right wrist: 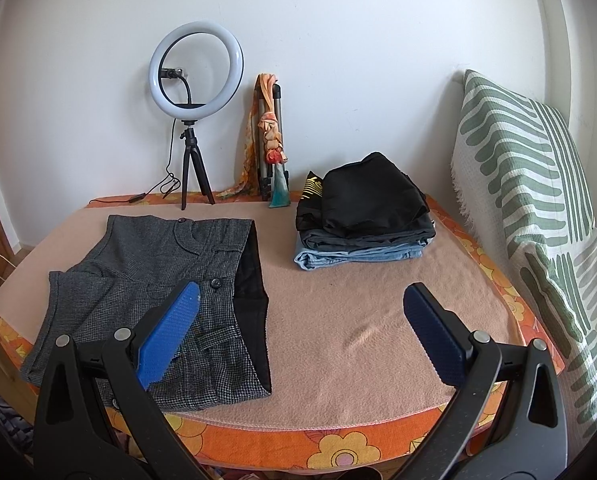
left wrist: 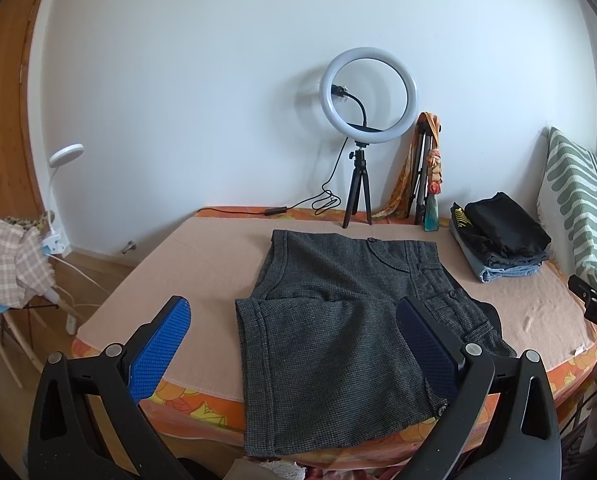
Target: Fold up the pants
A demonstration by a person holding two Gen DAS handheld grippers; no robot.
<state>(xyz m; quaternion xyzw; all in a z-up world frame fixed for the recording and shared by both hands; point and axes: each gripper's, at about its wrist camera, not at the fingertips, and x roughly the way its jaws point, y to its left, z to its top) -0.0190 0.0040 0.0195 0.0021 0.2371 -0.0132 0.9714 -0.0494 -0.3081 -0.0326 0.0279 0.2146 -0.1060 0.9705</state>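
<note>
**Grey pants partly folded on the bed, both hand-held grippers released above them**

Left wrist view. The left hand-held gripper (left wrist: 294,344) hangs with its blue pads spread wide and nothing between them. The grey tweed pants (left wrist: 338,320) lie directly ahead of and below it on the beige blanket (left wrist: 202,256) of the bed, legs already doubled back over the seat; the near folded edge overhangs the orange flowered mattress border (left wrist: 194,404). The right pad overlaps the pants' right side in the picture, but contact cannot be told. A stack of folded clothes (left wrist: 498,240) sits far ahead to the right, and a ring light (left wrist: 368,94) stands ahead at the wall.

Right wrist view. The right hand-held gripper (right wrist: 298,332) is likewise released and empty. The pants (right wrist: 146,280) lie ahead and to its left, the black lining (right wrist: 254,300) showing along the waistband edge nearest the gripper; bare blanket (right wrist: 358,300) lies straight ahead. The stack of folded clothes (right wrist: 362,216) lies beyond, a striped cushion (right wrist: 530,208) to the right.

Judgement. The next fold appears to be crosswise. It would go best if each gripper pinched one near corner through all layers, lifted evenly, and laid the edge square on the far one.
</note>
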